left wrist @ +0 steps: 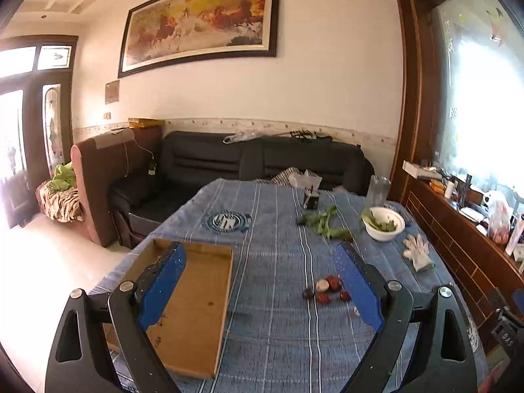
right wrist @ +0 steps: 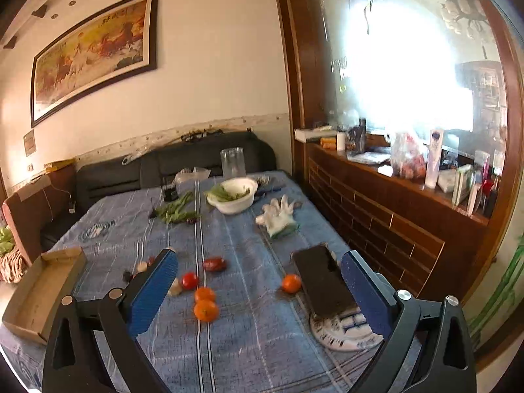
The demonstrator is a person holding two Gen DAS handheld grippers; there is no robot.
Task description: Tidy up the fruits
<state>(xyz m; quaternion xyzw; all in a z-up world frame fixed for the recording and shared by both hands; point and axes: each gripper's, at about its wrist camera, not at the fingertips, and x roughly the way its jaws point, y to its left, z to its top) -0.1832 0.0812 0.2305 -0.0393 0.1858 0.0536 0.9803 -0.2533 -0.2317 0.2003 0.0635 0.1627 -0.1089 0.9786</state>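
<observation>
Here the cardboard tray (left wrist: 196, 311) lies lengthwise away; both grippers' fingers (left wrist: 162, 281) (right wrist: 363, 294) gape wide, holding nothing

Cloth: the blue-grey woven tablecloth (right wrist: 262, 327) is showing white and dark stripes.
Fruit: round oranges (right wrist: 206, 310) are glowing orange; a small tomato (right wrist: 189, 280) is showing red.
Tray: the flat cardboard tray (left wrist: 196, 311) is showing plain brown.
Bowl: the round plastic bowl (right wrist: 234, 204) is showing white.
</observation>
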